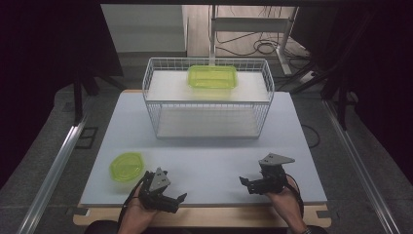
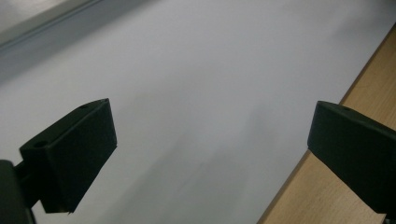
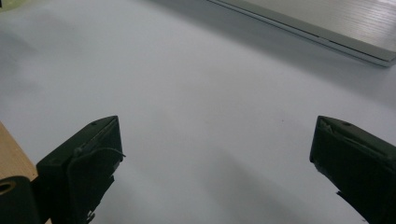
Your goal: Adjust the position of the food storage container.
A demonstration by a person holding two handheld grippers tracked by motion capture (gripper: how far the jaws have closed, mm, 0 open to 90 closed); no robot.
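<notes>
Both claws rest released at the frame's bottom, left claw [image 1: 181,197] nearest the green lid [image 1: 126,166], ready to take it; right claw [image 1: 242,181] waits empty.

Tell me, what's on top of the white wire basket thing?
A green tub sits on the top shelf of the wire rack, toward the back. The lower shelf looks bare. What is inside the tub cannot be made out from the high view.

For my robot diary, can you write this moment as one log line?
left gripper: open, empty | right gripper: open, empty | green lid: on table | green container: on rack shelf
</notes>
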